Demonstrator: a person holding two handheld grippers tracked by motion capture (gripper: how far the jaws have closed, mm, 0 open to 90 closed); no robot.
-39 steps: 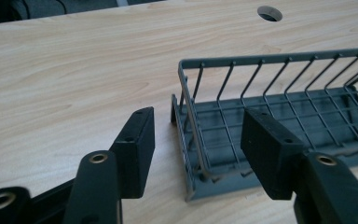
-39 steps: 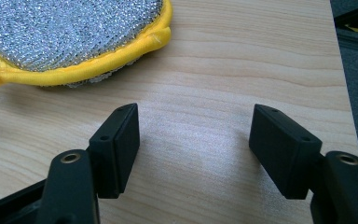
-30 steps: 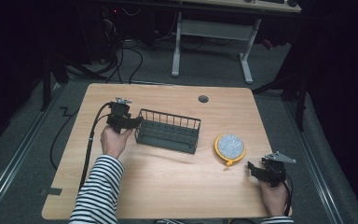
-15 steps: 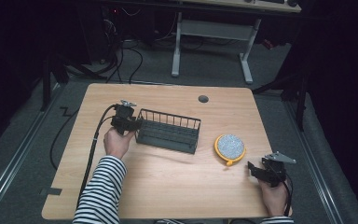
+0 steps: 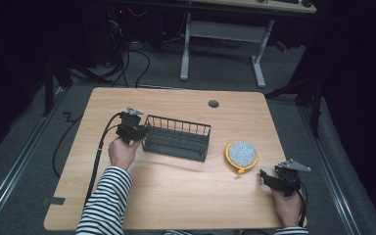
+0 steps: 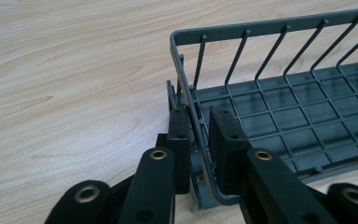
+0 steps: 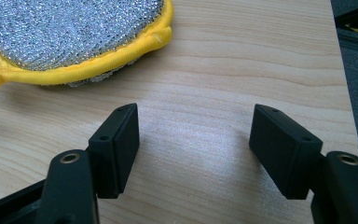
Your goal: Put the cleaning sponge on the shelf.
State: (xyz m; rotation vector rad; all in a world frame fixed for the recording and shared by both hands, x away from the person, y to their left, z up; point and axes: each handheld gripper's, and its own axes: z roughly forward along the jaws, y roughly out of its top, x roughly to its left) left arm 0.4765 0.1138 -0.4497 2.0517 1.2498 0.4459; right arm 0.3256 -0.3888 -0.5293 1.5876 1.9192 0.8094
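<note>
From above, my left gripper (image 5: 136, 131) sits at the left end of the wire basket (image 5: 177, 138), mid-table (image 5: 176, 196); my right gripper (image 5: 274, 179) rests by the near right corner, beside the yellow-rimmed scrubber (image 5: 242, 154); along my left jaws, they're pinched onto the basket's end wall; along my right, jaws spread wide, holding nothing.

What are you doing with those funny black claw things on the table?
A person holds one gripper in each hand at a wooden table. The left gripper has its jaws on either side of the end wall of a dark wire basket, one jaw inside and one outside. The right gripper is open above bare wood, close to a round yellow-edged scrubber but not touching it.
</note>
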